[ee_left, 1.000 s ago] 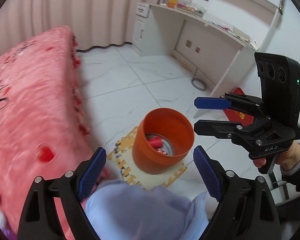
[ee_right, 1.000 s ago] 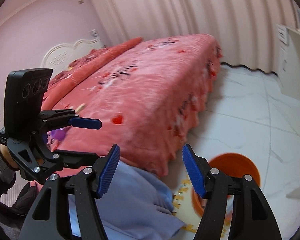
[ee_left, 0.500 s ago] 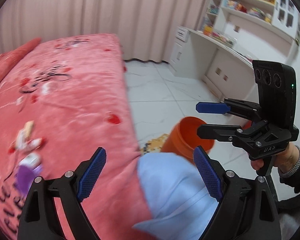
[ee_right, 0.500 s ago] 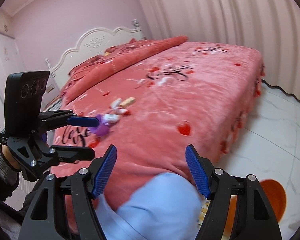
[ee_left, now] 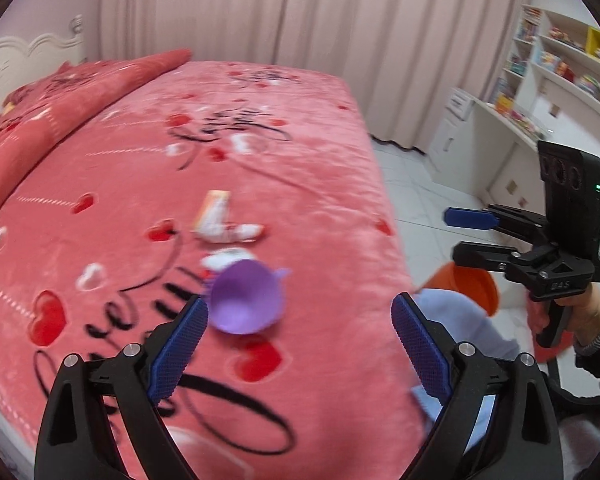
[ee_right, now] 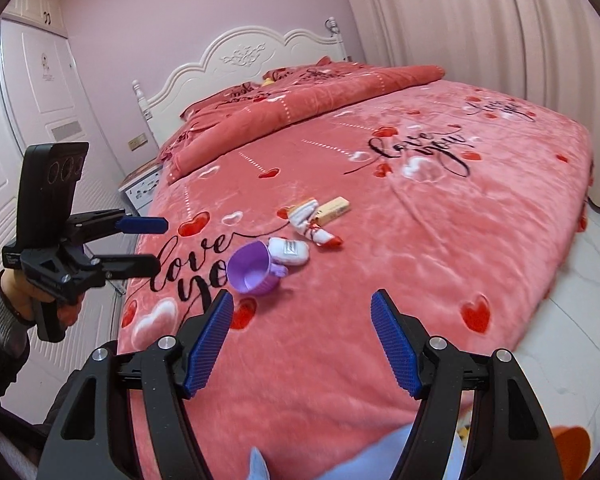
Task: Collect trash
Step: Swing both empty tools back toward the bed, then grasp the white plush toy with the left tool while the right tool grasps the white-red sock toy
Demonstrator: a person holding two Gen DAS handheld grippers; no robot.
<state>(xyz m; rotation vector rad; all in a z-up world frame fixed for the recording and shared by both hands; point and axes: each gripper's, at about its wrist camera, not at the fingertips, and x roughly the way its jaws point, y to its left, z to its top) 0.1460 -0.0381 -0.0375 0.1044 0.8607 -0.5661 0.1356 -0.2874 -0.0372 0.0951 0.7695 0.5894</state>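
Observation:
A purple plastic cup (ee_left: 246,298) (ee_right: 252,268) lies on its side on the pink bed (ee_left: 100,240) (ee_right: 440,240). Behind it lie a white crumpled wrapper (ee_right: 290,251), a red-and-white wrapper (ee_left: 220,228) (ee_right: 314,226) and a tan box (ee_right: 334,208). My left gripper (ee_left: 300,340) is open and empty, just short of the cup; it shows at the left in the right wrist view (ee_right: 148,244). My right gripper (ee_right: 302,340) is open and empty above the bed's near edge; it shows at the right in the left wrist view (ee_left: 464,236). The orange bin (ee_left: 474,286) (ee_right: 572,452) stands on the floor beside the bed.
My light blue trouser knee (ee_left: 460,328) (ee_right: 380,460) is at the bed's edge. A white desk with shelves (ee_left: 520,120) stands at the far right, a curtain (ee_left: 280,20) behind the bed, a white headboard (ee_right: 252,56) and wardrobe doors (ee_right: 40,100) at the left.
Both cameras have swung up and left, from the bin on the floor to the bed top. The cup and wrappers have come into the middle of view. Both grippers stay open.

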